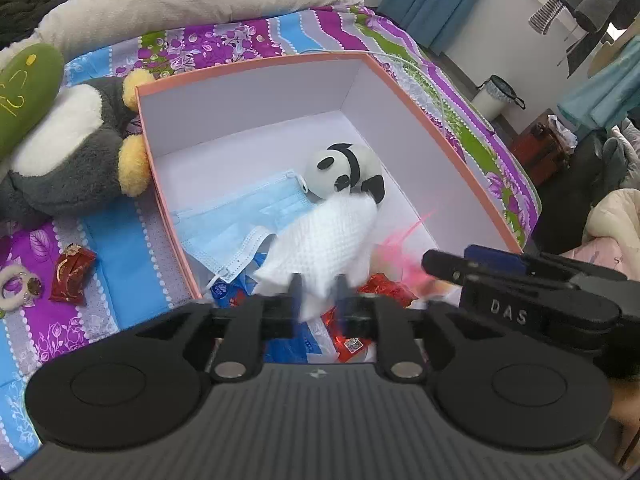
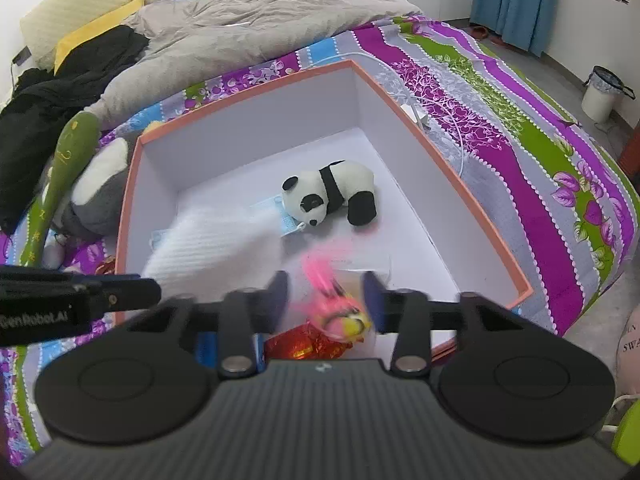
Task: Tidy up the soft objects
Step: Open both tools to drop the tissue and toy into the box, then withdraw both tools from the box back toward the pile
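Both hand-held grippers hang over the near end of the orange-rimmed box, which sits on the patterned bed. The left hand-held gripper has its jaws parted, a white waffle cloth blurred between them, draping toward the box floor; whether the pads touch it, I cannot tell. The right hand-held gripper stands about half open, a pink-and-yellow toy blurred in the gap, the pads clear of it. Inside the box lie a panda plush, a blue face mask and red foil packets. A grey plush rests against the box's left wall.
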`<state>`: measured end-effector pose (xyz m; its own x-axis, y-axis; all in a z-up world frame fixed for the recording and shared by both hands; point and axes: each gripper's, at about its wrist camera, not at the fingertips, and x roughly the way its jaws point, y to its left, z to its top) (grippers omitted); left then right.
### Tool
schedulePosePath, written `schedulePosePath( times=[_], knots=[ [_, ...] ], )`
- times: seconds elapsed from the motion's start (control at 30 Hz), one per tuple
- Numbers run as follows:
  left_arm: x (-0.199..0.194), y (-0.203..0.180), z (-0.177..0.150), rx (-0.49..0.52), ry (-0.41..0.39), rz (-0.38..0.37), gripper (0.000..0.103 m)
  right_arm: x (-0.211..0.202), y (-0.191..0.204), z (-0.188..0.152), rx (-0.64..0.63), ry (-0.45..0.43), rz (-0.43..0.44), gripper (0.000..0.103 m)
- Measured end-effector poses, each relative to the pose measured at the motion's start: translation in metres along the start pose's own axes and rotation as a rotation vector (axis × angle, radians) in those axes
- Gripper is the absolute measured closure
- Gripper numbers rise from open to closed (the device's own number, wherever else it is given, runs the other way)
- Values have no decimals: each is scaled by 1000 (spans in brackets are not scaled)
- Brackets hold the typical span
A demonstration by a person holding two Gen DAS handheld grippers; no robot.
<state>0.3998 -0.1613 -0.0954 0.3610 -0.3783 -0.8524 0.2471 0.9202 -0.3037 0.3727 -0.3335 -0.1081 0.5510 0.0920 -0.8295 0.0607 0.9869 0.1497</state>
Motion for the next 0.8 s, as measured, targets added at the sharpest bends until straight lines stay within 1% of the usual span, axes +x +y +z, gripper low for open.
schedulePosePath(
  times=[0.03, 0.1, 0.23, 0.4, 0.57, 0.67, 0.8],
  knots=[
    [-1, 0, -1, 2, -6, 1, 66, 0, 0, -2, 3, 0, 11, 48],
    [-5, -1, -3, 14, -20, 2, 66, -3, -1, -5, 9, -6, 13, 48],
    [-19, -5, -8, 47, -58, 12, 66, -14, 1, -11, 25, -33, 44, 48],
    [-48, -9, -20, 107, -140, 28, 66, -37, 10, -23, 5, -103, 63, 48],
    [-77, -4, -39, 122, -216, 26, 66, -62, 17, -44, 4, -190, 90, 48],
    [-94, 1, -54, 124, -253, 22, 66, -73, 20, -57, 22, -227, 104, 48],
    [-113, 4, -79, 149, -302, 42, 66, -86, 25, -74, 22, -261, 109, 48]
  ],
)
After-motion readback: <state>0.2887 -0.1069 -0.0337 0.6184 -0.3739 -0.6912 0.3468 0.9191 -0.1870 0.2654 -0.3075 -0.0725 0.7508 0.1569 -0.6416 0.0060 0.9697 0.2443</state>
